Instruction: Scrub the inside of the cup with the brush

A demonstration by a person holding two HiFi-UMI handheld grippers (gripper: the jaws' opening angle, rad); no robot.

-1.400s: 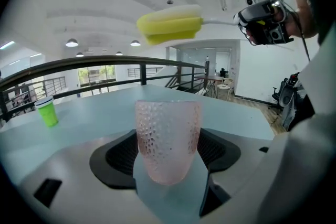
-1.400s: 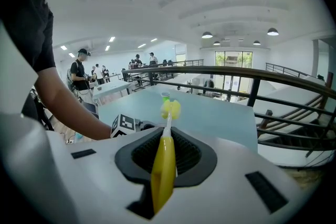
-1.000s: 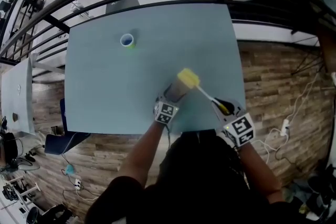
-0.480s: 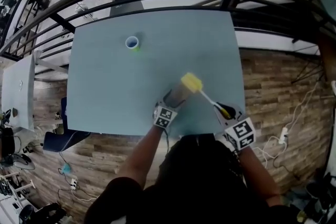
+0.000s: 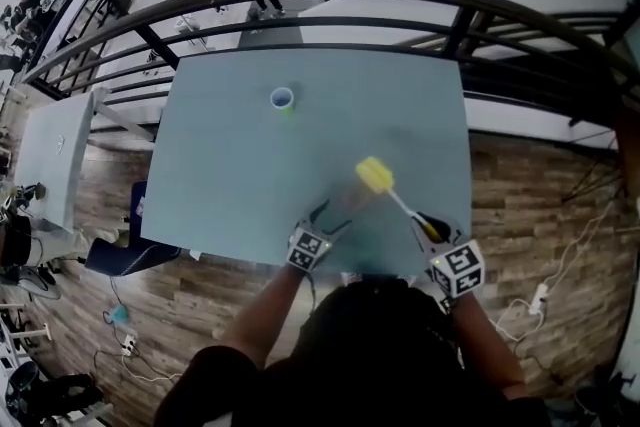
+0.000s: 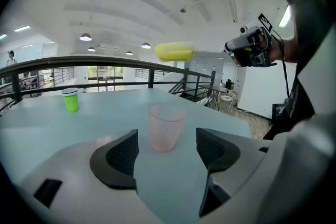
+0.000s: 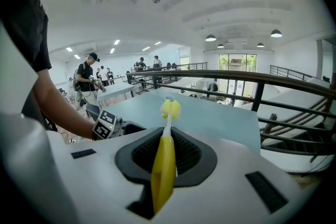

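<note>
Left gripper (image 6: 165,150): jaws wide apart, nothing held. Translucent pink plastic cup (image 6: 166,127) stands upright on the pale blue bench (image 5: 230,155), near right, just beyond those jaws and untouched. Right gripper (image 7: 167,155): clamped on the yellow-handled brush (image 7: 163,168), whose yellow head is in the air above the cup.

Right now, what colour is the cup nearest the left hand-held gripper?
Translucent pale pink cup; clearest in the left gripper view.
</note>
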